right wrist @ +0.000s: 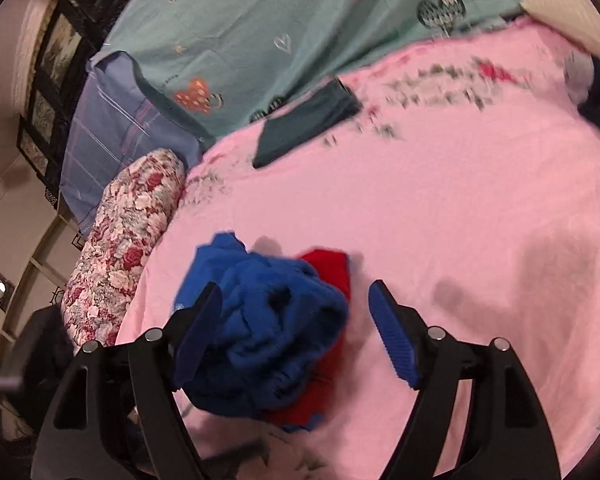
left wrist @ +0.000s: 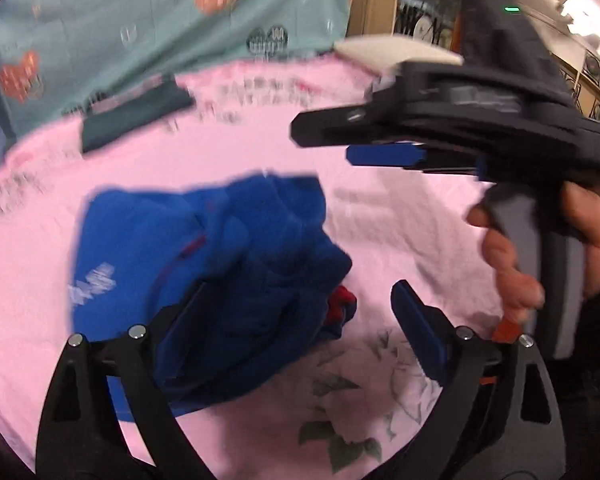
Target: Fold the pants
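Observation:
Blue pants [left wrist: 204, 264] with red trim lie bunched in a heap on the pink bedsheet [left wrist: 380, 216]. My left gripper [left wrist: 300, 320] is open just above the heap, its left finger over the cloth. The right gripper [left wrist: 384, 156] shows in the left wrist view at the upper right, held in a hand, above the sheet. In the right wrist view the right gripper [right wrist: 296, 332] is open with the crumpled blue and red pants [right wrist: 276, 332] between and below its fingers.
A folded dark green garment [right wrist: 304, 120] lies farther back on the pink sheet. A teal patterned cover [right wrist: 300, 32] lies behind it. A floral bolster [right wrist: 124, 248] and a blue pillow [right wrist: 116, 132] sit at the left edge of the bed.

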A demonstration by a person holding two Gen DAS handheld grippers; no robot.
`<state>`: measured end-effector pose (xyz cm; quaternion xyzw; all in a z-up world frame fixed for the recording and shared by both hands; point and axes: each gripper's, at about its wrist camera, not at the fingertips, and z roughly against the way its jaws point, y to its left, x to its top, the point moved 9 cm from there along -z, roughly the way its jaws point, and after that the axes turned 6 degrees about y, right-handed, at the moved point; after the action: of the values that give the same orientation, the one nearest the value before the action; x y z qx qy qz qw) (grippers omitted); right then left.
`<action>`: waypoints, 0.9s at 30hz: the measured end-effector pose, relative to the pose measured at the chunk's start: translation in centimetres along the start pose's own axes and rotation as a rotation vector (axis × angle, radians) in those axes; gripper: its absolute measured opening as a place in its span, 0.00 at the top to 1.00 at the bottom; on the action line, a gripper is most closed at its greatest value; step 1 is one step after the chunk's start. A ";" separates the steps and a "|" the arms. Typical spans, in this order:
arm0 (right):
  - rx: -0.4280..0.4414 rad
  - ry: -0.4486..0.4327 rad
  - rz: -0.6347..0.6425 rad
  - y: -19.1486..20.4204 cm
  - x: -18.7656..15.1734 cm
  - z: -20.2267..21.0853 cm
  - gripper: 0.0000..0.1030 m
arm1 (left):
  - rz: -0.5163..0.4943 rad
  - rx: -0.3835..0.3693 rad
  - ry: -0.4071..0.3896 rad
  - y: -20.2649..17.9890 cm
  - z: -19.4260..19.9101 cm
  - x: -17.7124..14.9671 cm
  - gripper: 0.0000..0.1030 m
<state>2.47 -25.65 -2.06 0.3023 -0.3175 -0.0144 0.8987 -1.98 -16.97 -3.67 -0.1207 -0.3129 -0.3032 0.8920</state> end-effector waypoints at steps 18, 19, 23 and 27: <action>-0.024 0.204 0.046 1.5 -3.3 -2.6 0.24 | 0.235 -0.133 0.031 8.2 3.6 -4.6 0.07; -0.041 0.185 0.047 1.0 -3.1 -2.0 0.15 | 0.253 -0.103 -0.004 9.6 4.7 -4.1 0.04; -0.065 0.187 -0.025 -1.7 -3.3 -1.9 0.09 | 0.422 -0.009 0.016 17.0 3.4 -4.5 0.02; -0.004 0.240 -0.087 -2.4 -4.8 -4.4 0.09 | 0.566 -0.148 0.131 19.1 -1.8 -6.2 0.04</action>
<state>1.59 -24.27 -8.78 0.3135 -0.1940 -0.0177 0.9294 6.81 0.20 -9.49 -0.2480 -0.1859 -0.0718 0.9480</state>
